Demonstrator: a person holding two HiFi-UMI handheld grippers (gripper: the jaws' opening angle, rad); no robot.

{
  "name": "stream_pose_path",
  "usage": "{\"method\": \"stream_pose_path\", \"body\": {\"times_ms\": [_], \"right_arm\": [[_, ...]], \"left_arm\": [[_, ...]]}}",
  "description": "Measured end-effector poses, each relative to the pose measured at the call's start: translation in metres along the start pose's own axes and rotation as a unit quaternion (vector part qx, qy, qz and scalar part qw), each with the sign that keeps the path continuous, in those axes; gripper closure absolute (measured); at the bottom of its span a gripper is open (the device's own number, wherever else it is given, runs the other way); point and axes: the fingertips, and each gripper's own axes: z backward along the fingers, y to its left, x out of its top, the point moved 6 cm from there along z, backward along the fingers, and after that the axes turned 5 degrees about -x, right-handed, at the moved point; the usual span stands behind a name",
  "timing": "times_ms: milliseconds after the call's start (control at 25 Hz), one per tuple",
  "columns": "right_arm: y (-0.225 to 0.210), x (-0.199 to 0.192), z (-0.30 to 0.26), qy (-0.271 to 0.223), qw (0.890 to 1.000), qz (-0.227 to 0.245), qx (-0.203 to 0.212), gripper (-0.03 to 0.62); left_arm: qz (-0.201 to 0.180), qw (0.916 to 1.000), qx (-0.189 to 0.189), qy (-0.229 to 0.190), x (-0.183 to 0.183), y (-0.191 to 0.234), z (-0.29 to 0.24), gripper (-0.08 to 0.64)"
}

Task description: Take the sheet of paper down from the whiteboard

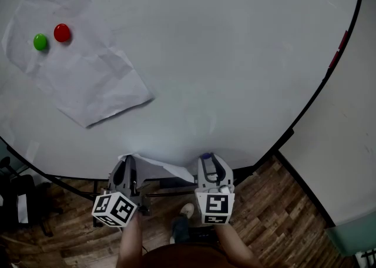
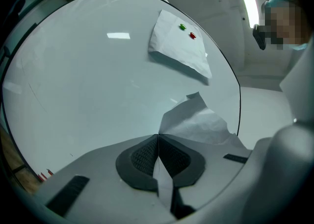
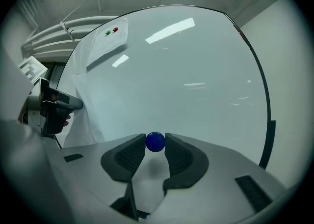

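Two grippers near the glossy white whiteboard (image 1: 235,55); left gripper (image 2: 158,138) clenched on a crumpled white paper sheet (image 2: 201,122); right gripper (image 3: 155,138) grasping a small blue round magnet (image 3: 155,142).

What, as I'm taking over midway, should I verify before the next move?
1. Grip: crumpled white paper sheet clamped by the fingers of the left gripper: ok.
2. Magnet: small round blue magnet between the fingers of the right gripper, off the white whiteboard: ok.
3. No magnet on the held sheet: ok.
4. Held sheet clear of the board's face: cannot tell.
5. All paper down: not ok; round green magnet and round red magnet pin a second creased white sheet.
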Motion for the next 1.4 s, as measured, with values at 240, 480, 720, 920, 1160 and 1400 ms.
{"method": "stream_pose_path", "body": {"times_ms": [240,480,720,920,1160,1400], "right_arm": [[-0.0027,-0.0023,0.0029,0.003,1.0,0.001,-0.006,0.456],[-0.0046,-0.0008,0.0051,-0.004,1.0,-0.003,-0.009,0.456],[-0.0023,0.0007,0.0072,-0.003,1.0,0.0,-0.002,0.456],[-0.0044,-0.0007,0.0082,0.0,1.0,0.004,-0.004,0.456],[-0.0054,-0.0021,0.0085,0.002,1.0,0.005,-0.003,0.456],[-0.0069,-0.0034,0.009,0.003,1.0,0.005,-0.004,0.456]], "left_arm": [[0.002,1.0,0.004,0.001,0.0004,0.0024,0.0033,0.535],[0.005,1.0,-0.001,-0.006,0.0014,0.0042,0.0062,0.535],[0.013,0.9999,-0.004,-0.009,0.0032,0.002,0.0059,0.535],[0.019,0.9997,-0.007,-0.012,0.0029,0.0012,0.0049,0.535],[0.018,0.9997,-0.008,-0.013,0.0033,0.0011,0.0036,0.535],[0.019,0.9996,-0.006,-0.017,0.0047,0.0055,0.0041,0.535]]}}
